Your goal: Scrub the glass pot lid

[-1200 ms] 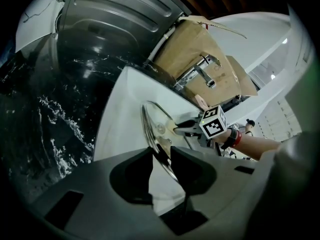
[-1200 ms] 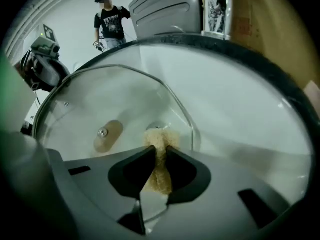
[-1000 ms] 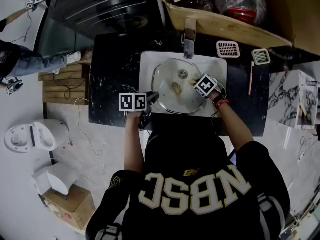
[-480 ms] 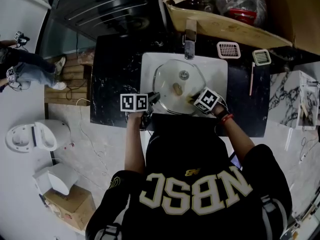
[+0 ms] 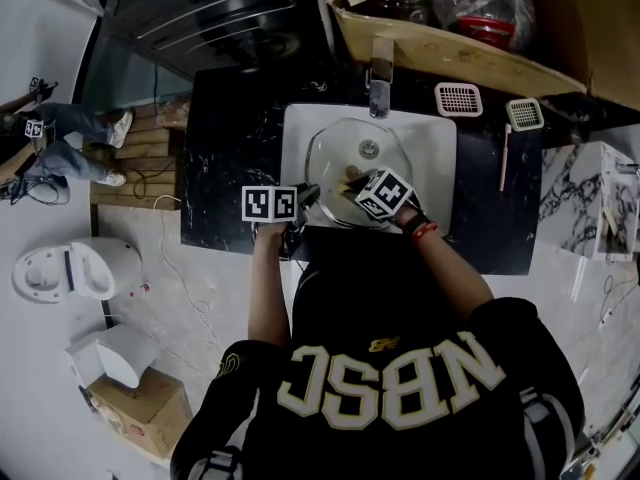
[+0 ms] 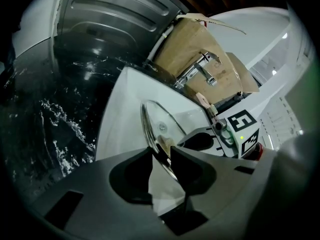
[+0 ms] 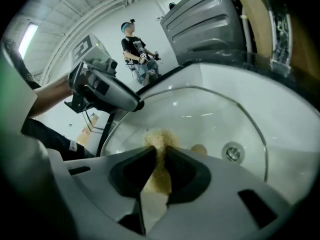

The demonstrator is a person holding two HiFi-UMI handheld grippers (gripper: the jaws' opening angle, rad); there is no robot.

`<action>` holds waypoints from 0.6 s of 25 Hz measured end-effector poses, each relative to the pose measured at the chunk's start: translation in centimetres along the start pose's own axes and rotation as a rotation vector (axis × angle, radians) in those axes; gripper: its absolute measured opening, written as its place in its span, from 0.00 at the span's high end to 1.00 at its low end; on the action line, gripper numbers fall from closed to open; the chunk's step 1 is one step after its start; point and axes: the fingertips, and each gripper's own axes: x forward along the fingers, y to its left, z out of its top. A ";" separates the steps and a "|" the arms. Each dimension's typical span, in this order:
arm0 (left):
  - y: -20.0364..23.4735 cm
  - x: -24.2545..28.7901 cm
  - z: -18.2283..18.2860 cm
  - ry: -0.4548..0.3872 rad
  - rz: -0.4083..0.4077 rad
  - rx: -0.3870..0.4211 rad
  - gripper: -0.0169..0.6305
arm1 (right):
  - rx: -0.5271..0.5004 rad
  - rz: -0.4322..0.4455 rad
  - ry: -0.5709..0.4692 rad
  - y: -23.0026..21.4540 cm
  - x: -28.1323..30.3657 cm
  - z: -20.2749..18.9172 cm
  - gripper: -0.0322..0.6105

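Head view: the round clear glass pot lid [image 5: 335,153] lies in the white rectangular sink [image 5: 437,133], which is set in the black marbled tabletop [image 5: 225,138] just near of the metal tap [image 5: 378,83]. Your left gripper [image 5: 308,194] sits at the lid's near left edge. Your right gripper [image 5: 350,180] reaches in from the near right over the lid's middle.

Left gripper view: your fingers [image 6: 192,169] are clenched on the lid's metal rim, which runs straight between them and pins the lid in place.

Right gripper view: your fingers [image 7: 185,171] grasp a tan, coarse scrubbing pad [image 7: 159,140], and its tip appears to meet the glass near the lid's middle.

The scrubbing stroke itself looks to be the step in hand. The next move calls for a firm left hold while you sweep the pad outward toward the rim. Use even pressure, so the lid neither tips nor slides in the sink.
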 end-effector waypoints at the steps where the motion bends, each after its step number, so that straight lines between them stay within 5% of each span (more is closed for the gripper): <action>1: 0.0 0.0 0.0 0.000 0.000 0.000 0.78 | 0.002 -0.013 -0.015 -0.5 0.3 0.6 0.83; 10: 0.1 0.0 0.0 0.002 0.009 0.005 0.78 | 0.017 -0.139 -0.061 -6.4 1.9 4.3 0.82; 15: -0.2 0.0 -0.1 -0.005 0.000 0.005 0.78 | 0.040 -0.338 -0.008 -11.7 1.4 2.0 0.82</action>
